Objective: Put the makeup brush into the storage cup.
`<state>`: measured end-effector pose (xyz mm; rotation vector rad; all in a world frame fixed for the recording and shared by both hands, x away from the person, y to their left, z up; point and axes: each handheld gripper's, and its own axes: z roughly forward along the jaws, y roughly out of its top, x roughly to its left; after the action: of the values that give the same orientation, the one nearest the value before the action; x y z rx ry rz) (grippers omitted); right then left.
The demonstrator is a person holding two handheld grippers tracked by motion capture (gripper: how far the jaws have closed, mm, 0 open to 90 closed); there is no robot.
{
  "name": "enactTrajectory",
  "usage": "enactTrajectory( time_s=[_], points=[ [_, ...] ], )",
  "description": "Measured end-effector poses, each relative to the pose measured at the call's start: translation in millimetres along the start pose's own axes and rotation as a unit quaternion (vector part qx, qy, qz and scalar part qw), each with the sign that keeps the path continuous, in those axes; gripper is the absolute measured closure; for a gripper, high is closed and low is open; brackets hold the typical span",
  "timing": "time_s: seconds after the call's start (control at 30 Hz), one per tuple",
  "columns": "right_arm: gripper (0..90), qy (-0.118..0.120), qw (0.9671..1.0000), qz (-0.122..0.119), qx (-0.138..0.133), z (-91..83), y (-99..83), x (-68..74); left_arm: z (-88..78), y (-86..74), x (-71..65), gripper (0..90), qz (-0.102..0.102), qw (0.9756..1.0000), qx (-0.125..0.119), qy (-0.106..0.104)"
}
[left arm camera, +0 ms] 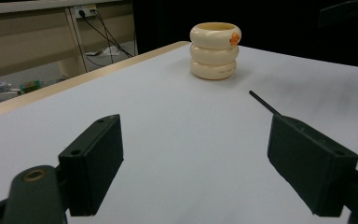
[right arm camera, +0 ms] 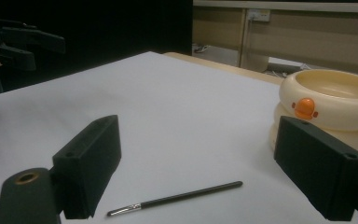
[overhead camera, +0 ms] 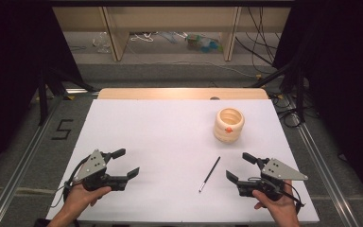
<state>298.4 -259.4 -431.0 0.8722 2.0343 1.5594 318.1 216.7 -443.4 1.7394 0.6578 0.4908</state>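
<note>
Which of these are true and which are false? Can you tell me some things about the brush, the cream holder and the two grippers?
1. The thin brush lies flat on the white table. True.
2. The cream ringed holder has an orange mark on its side. True.
3. The right gripper is squeezing the brush. False: its jaws are open with nothing between them, and the brush lies apart from it.
4. The brush stands inside the holder. False: it lies on the table, nearer the person than the holder.
5. The left gripper is open and holds nothing. True.
</note>
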Motion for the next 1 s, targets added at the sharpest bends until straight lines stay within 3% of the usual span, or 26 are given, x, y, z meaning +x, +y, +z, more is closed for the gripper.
enactTrajectory(
  time_s=[0.33,0.47,0.5,0.6,0.83,0.87,0.97,1.0],
  points=[
    [15.8,-0.002,1.0,-0.005,0.005,1.8,-1.7,1.0,0.7,-0.1,-0.2,18.1,0.002,1.0,0.004,-0.001],
    [15.8,0.003,0.9999,-0.012,0.008,4.6,-3.2,2.7,0.8,-0.1,-0.3,18.1,0.002,1.0,0.004,-0.001],
    [15.7,0.012,0.9996,-0.019,0.019,5.4,-2.9,4.1,0.7,0.0,-0.2,18.1,0.005,1.0,0.004,-0.001],
    [15.7,0.018,0.9995,-0.026,0.004,8.0,-2.6,4.6,1.0,0.1,0.1,18.1,0.008,1.0,0.004,-0.003],
    [15.7,0.024,0.9993,-0.027,0.012,8.7,3.8,5.2,1.8,-0.4,-0.9,18.1,0.003,1.0,0.005,-0.003],
    [15.8,0.022,0.9992,-0.034,0.005,10.7,4.8,4.4,1.9,-0.4,-0.8,18.1,0.003,1.0,0.005,-0.003],
    [16.1,0.033,0.9986,-0.039,0.018,14.2,9.0,5.3,2.5,-0.6,-0.8,18.1,0.003,1.0,0.005,-0.004],
    [16.3,0.037,0.9982,-0.046,0.009,17.3,10.2,4.8,2.4,-0.4,-0.6,18.1,0.004,1.0,0.006,-0.002]
  ],
)
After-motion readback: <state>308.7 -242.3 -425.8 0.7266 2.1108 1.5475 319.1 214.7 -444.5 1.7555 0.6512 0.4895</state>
